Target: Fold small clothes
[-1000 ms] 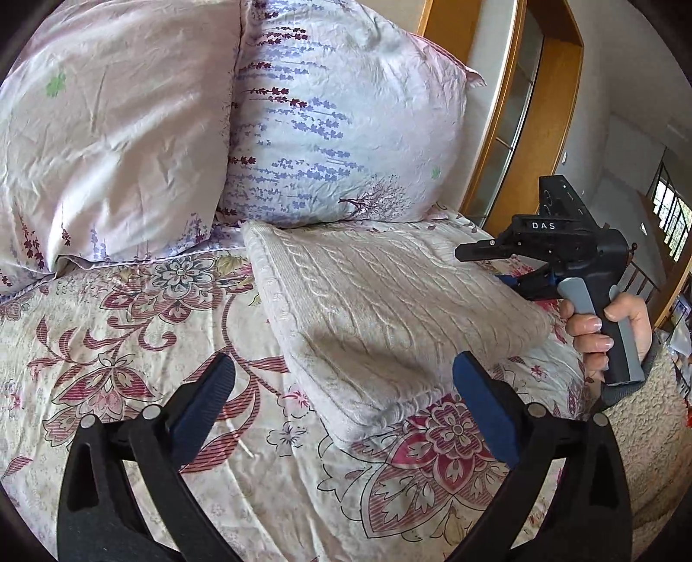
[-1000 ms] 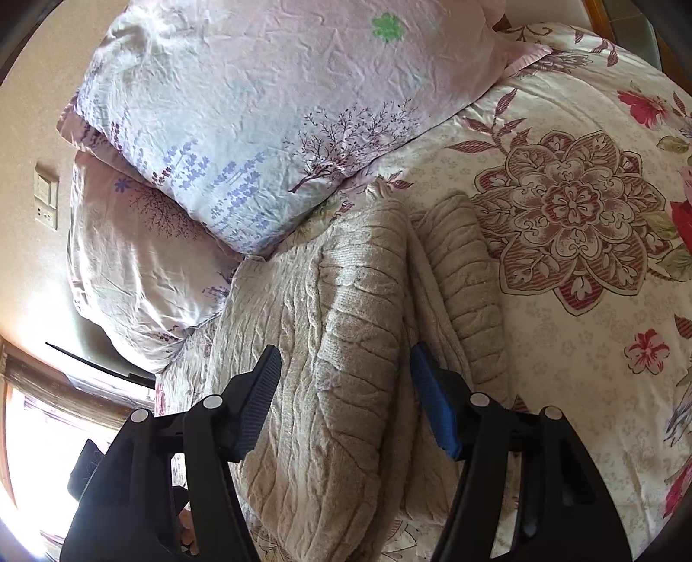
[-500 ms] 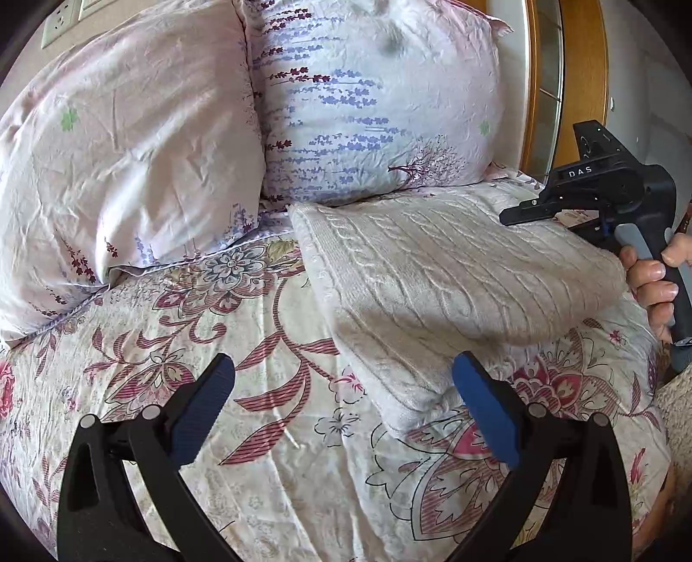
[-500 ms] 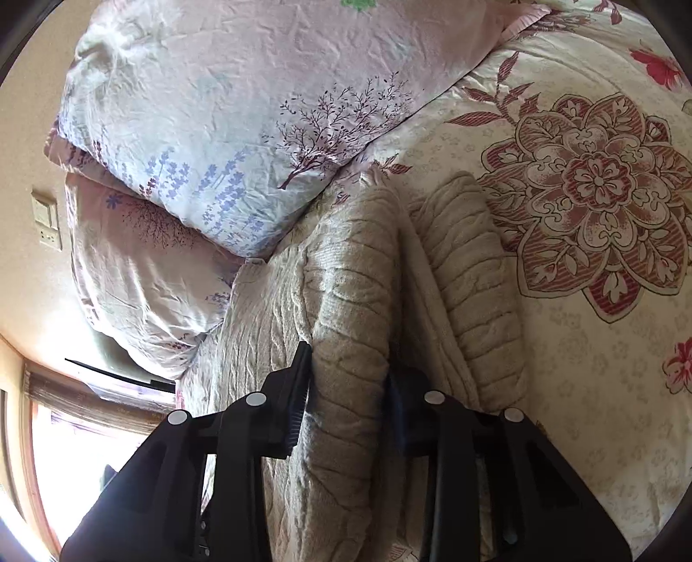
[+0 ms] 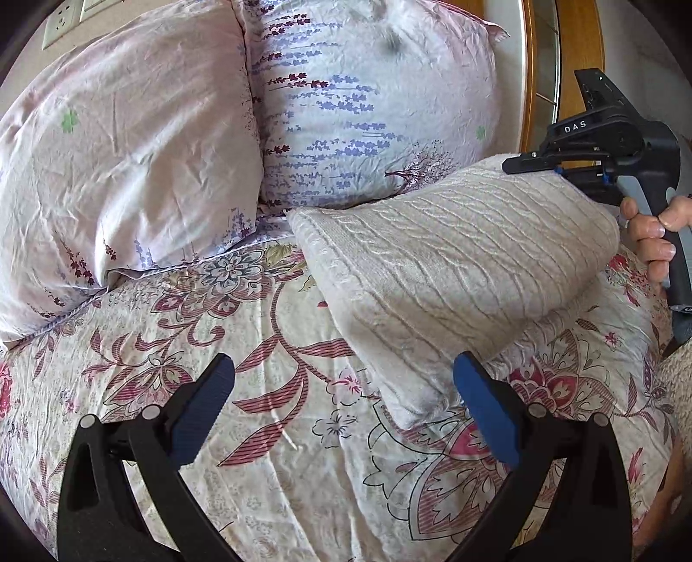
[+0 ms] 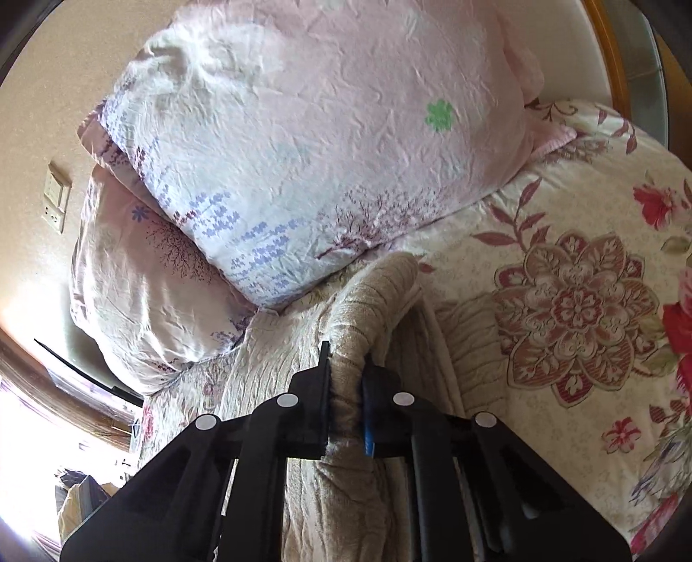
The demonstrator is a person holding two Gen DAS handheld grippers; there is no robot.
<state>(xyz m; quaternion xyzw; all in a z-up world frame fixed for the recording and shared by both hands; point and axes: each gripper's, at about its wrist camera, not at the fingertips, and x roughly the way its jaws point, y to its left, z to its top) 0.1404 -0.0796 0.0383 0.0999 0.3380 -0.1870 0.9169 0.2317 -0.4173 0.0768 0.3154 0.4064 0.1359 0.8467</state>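
A folded cream cable-knit sweater lies on the floral bedspread, its far right edge raised. My right gripper is shut on that edge of the sweater and lifts it; it also shows at the right of the left wrist view, held by a hand. My left gripper is open and empty, low over the bedspread, its right finger close to the sweater's near corner.
Two pale floral pillows lean against the wall behind the sweater. A wooden door frame stands at the right. A wall socket is at the upper left.
My right gripper closed on the sweater's far edge and raised it. My left gripper backed away and turned left, staying open.
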